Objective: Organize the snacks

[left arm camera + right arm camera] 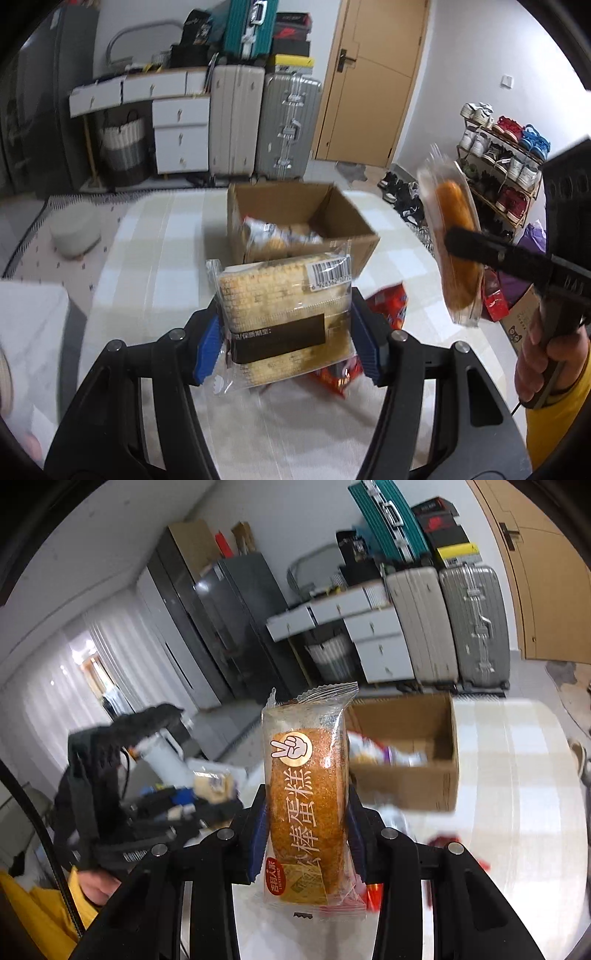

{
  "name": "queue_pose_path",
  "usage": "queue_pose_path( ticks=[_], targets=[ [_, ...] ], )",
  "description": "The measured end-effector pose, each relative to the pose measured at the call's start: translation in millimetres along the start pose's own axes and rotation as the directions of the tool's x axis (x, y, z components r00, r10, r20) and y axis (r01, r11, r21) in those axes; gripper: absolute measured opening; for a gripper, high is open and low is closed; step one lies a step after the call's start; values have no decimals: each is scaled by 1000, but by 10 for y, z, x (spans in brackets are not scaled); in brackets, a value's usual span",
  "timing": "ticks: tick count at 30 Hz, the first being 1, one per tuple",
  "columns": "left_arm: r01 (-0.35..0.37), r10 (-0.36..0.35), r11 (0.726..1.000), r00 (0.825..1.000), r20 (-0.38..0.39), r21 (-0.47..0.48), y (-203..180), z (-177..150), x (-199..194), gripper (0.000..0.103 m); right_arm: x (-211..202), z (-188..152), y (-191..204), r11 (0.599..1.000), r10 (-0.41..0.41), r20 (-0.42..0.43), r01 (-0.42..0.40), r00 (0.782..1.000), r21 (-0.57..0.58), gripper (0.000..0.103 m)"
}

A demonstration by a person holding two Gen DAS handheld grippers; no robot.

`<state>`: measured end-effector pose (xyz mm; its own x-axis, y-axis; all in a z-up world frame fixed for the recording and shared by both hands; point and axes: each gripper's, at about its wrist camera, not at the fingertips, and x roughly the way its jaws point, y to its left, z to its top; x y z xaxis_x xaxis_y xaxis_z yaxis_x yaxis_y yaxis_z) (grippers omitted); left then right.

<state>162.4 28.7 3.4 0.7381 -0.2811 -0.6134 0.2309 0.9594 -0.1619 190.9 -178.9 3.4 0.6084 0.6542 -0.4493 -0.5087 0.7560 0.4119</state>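
Observation:
My left gripper (286,328) is shut on a clear-wrapped square waffle cake packet (284,314), held above the table in front of an open cardboard box (364,242). The box holds several wrapped snacks (273,234). My right gripper (306,827) is shut on a long orange stick-cake packet (306,794), held upright. It shows in the left wrist view too, where the stick cake (456,243) hangs in the air to the right of the box. The box (406,786) sits ahead and right in the right wrist view. A red snack bag (388,301) lies under my left gripper.
The table has a pale checked cloth (155,251). A grey stool (75,229) stands on the floor at left. Suitcases (288,125) and white drawers (181,136) line the back wall. A shoe rack (506,166) stands at right.

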Motion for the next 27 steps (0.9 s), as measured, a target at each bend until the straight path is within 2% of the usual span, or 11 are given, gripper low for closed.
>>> queue_pose_path(
  ticks=[8,16,21,25,27],
  targets=[
    [26,-28,999,999,34,46,-143,671,52,58,84,768,54,999,7,36,-5,999,-39,38],
    [-30,28,995,999,22,100,-229,1328,478,58,332,1388,-227,1000,-4,51,4,999,-8,38],
    [-42,46,997,997,-55,69,-139,1535,1040,58,747,1459,-559,999,-39,-9,39,999,35,38],
    [-53,60,997,991,-118,62,-56,1556,1522,58,1136,1371,-839,995,-57,-74,62,996,73,38],
    [-37,44,998,988,-150,47,-24,1521,1748,58,1313,1290,-992,994,-61,-103,70,993,86,38]
  ],
)
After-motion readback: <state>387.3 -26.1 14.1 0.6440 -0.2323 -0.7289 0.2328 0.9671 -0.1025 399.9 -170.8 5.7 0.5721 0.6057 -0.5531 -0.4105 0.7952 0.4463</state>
